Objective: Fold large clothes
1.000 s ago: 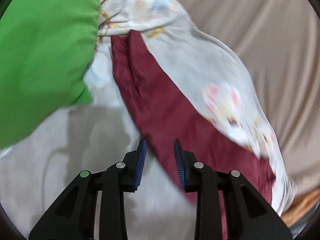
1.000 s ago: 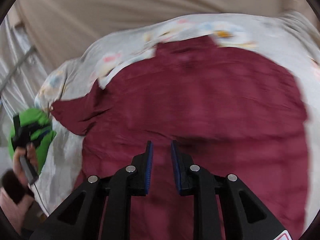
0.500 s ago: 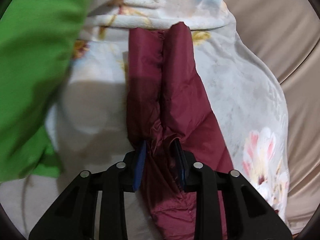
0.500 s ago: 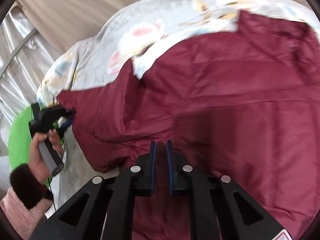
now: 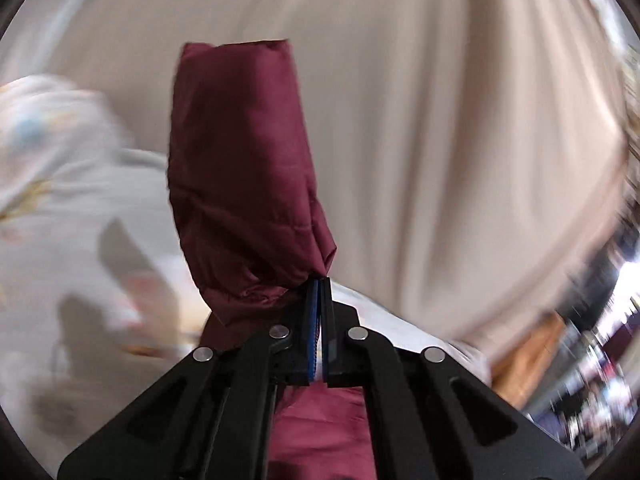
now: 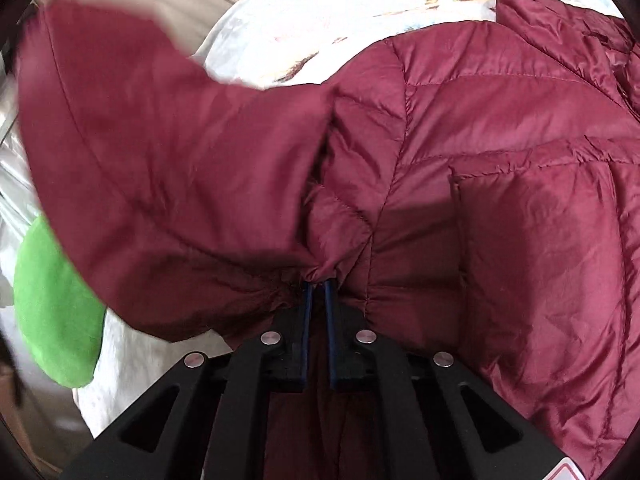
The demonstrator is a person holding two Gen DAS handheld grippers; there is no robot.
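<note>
a moment ago both tongs were open. now the left tongs [image 5: 319,280] pinch the sleeve [image 5: 240,168], lifted mid-frame, and the right tongs [image 6: 317,283] pinch the jacket [image 6: 500,160], ready to fold.

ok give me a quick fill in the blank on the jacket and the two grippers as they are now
1. The left gripper is shut on the jacket's ____.
2. The right gripper pinches the maroon jacket, which is quilted and coloured ____.
3. Beside the jacket lies a cushion coloured ____.
4. The jacket lies on a ____-patterned sheet.

Missing words: sleeve; maroon; green; floral
</note>
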